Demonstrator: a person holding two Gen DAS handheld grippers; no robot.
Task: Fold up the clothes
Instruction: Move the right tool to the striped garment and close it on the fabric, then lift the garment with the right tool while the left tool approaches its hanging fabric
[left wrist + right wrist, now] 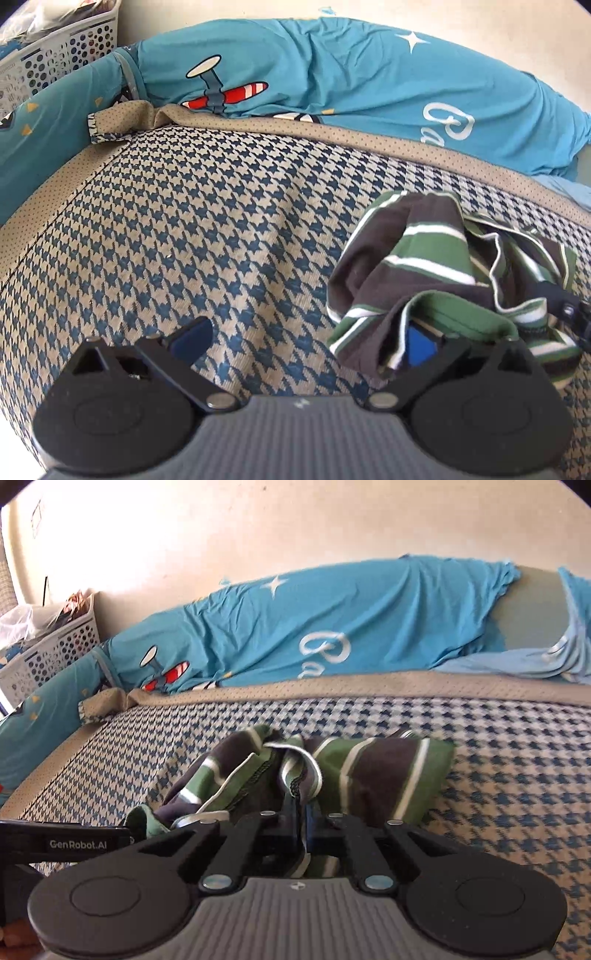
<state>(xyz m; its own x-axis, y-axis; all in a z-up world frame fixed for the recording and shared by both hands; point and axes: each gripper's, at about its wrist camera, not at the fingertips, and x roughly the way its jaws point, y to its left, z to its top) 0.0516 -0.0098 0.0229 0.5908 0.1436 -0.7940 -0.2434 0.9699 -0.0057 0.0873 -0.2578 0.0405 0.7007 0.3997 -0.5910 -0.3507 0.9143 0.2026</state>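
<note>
**Striped shirt bunched, one claw on it**

The striped shirt sits crumpled at the lower right of the left view, on the checked bedspread. The right claw is pressed together on a fold of cloth at bottom centre of its frame. The left claw is spread wide, one finger tucked under the shirt's edge. The risk, I'd say: lifting from one pinch point bunches it further, or the thin fold slips free. A blue sheet lies behind.
</note>
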